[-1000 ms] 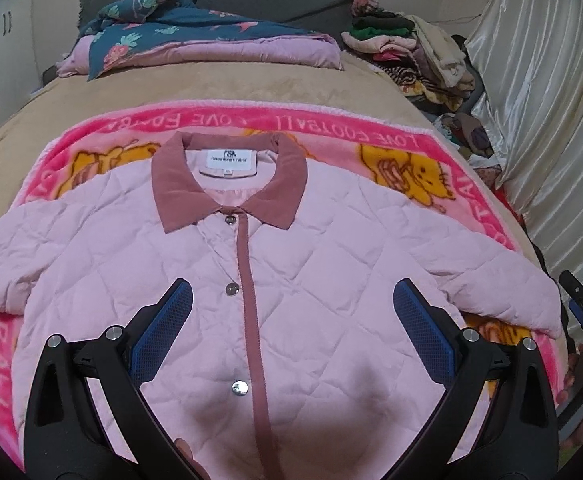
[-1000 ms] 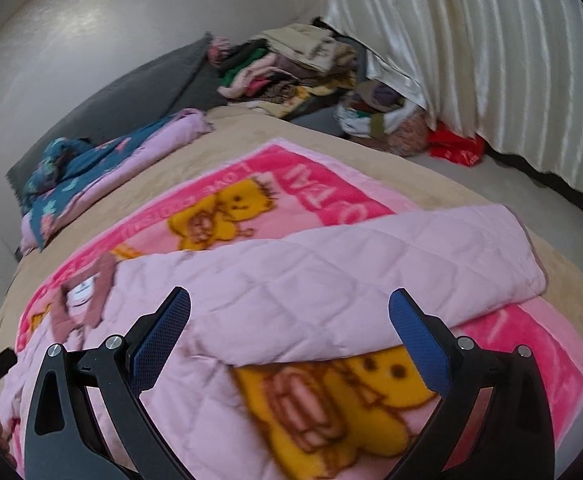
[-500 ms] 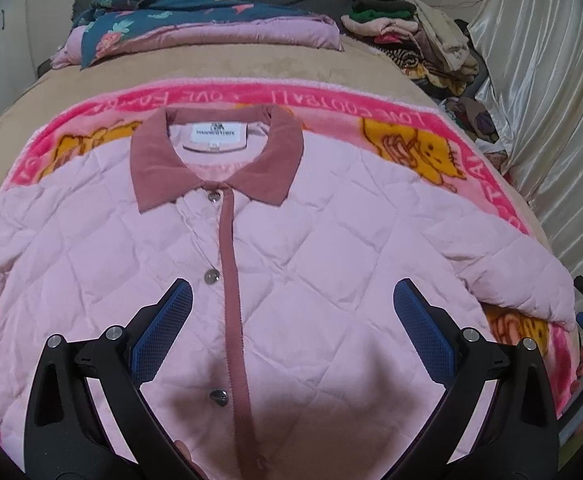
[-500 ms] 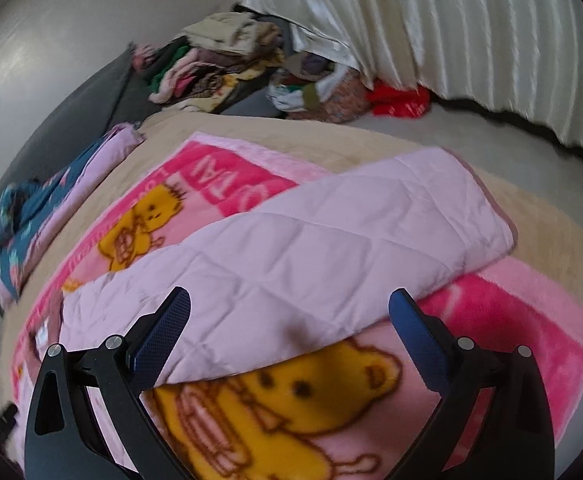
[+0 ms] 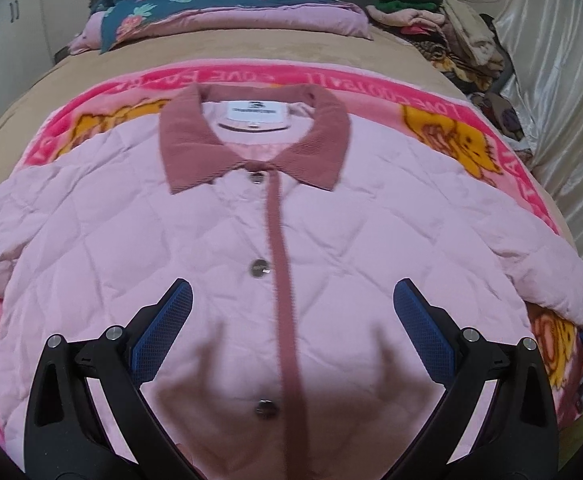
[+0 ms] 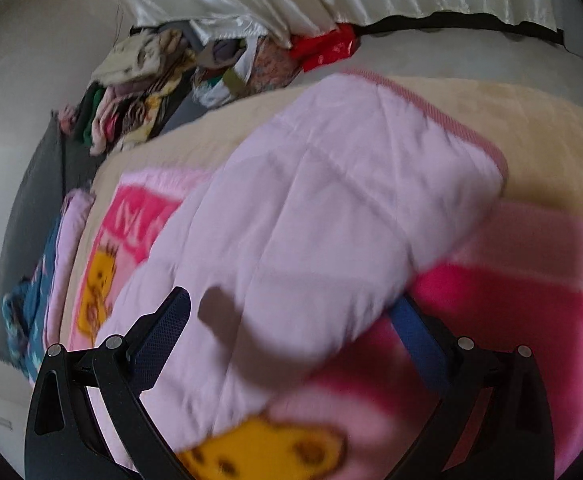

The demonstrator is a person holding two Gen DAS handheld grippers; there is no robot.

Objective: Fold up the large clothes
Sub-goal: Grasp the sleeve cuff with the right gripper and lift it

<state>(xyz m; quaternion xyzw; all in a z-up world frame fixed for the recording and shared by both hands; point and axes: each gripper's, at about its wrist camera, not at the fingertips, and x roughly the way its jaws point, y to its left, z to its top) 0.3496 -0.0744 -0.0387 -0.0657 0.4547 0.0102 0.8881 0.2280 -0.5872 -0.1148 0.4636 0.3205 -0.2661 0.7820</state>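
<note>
Left wrist view looks down on a pink quilted jacket (image 5: 195,248) lying flat, front up, on a pink cartoon blanket (image 5: 451,120) that covers a beige bed (image 5: 251,48). The jacket is buttoned, with a darker rose collar (image 5: 195,152) at its far end, a white label (image 5: 257,114) inside the neck, and a rose strip (image 5: 279,248) running down the middle beside three metal buttons (image 5: 258,268). Both sleeves spread out to the sides of the jacket. The left gripper (image 5: 291,308) hovers above the lower chest of the jacket with its blue-padded fingers (image 5: 163,332) spread wide, holding nothing, and its shadow falls on the fabric below.

In the right wrist view, motion blur softens everything. One sleeve (image 6: 331,200) of the jacket lies across the blanket (image 6: 531,300), its cuff end reaching the beige bed (image 6: 531,120). The right gripper (image 6: 291,308) is at the near edge of that sleeve with its jaws wide apart; one finger (image 6: 159,332) is over the fabric, the other tip is hidden under the sleeve's edge, and nothing is clamped.

Beyond the jacket, at the head of the bed, lies a folded pink and floral blue quilt (image 5: 211,12). A heap of clothes (image 5: 431,12) sits to the right of it, next to a pale curtain (image 5: 563,100).
</note>
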